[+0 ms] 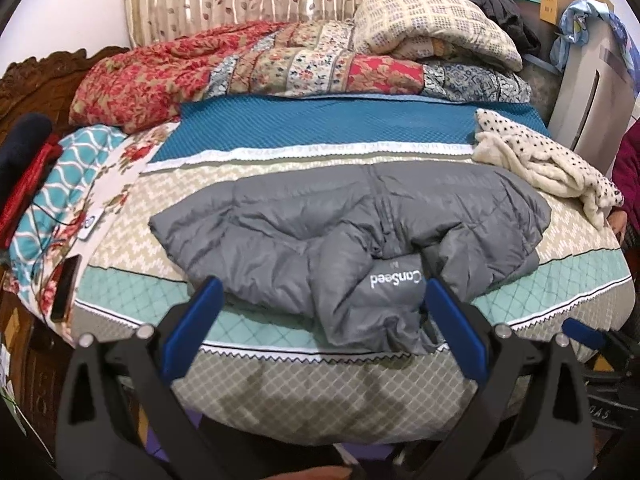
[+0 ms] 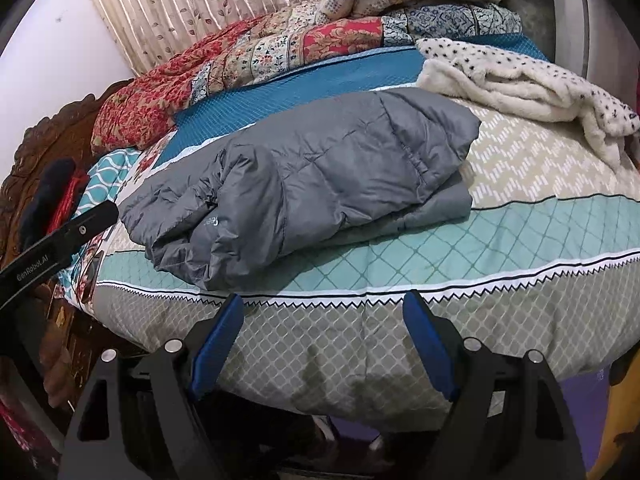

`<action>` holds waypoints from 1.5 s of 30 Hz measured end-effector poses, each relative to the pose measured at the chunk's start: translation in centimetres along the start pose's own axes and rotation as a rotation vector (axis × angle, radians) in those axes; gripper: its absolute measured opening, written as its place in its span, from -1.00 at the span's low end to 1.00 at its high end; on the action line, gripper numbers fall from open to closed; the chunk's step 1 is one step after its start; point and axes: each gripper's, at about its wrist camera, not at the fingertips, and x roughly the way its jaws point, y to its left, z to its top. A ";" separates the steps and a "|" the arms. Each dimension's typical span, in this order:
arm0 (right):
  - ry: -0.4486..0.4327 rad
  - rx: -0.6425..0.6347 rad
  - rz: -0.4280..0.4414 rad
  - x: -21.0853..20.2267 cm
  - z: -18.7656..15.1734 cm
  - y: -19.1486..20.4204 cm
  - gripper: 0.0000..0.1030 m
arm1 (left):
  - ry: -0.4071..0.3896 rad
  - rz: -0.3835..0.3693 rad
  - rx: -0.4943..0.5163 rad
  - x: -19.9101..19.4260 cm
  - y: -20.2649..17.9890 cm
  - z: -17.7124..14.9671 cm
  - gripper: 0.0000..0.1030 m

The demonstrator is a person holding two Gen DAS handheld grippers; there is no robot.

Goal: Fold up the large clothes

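A grey puffer jacket (image 1: 340, 232) lies folded over itself on the bed, its collar with white lettering toward the near edge. It also shows in the right wrist view (image 2: 312, 184). My left gripper (image 1: 320, 292) is open and empty, its blue fingers (image 1: 200, 308) either side of the jacket's near hem, just above it. My right gripper (image 2: 324, 308) is open and empty, off the bed's front edge, short of the jacket. The left gripper's black body (image 2: 52, 236) shows at the left of the right wrist view.
The bed (image 1: 560, 280) has a patterned beige and teal cover. A white dotted fleece (image 1: 548, 168) lies at the right. Folded floral quilts (image 1: 248, 68) are stacked at the back. A phone (image 1: 66, 288) lies at the left edge, by a carved wooden headboard (image 1: 32, 80).
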 end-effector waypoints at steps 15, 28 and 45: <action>0.036 0.000 0.000 0.7 -0.1 0.0 0.55 | 0.026 0.026 -0.061 1.5 1.4 -1.4 0.89; 0.032 0.083 -0.007 0.4 -1.2 -2.0 0.55 | 0.109 0.004 -0.058 4.1 0.7 -1.3 0.89; 0.031 0.085 0.027 0.2 -1.6 -2.1 0.55 | 0.129 0.001 -0.026 4.0 -0.4 -1.8 0.89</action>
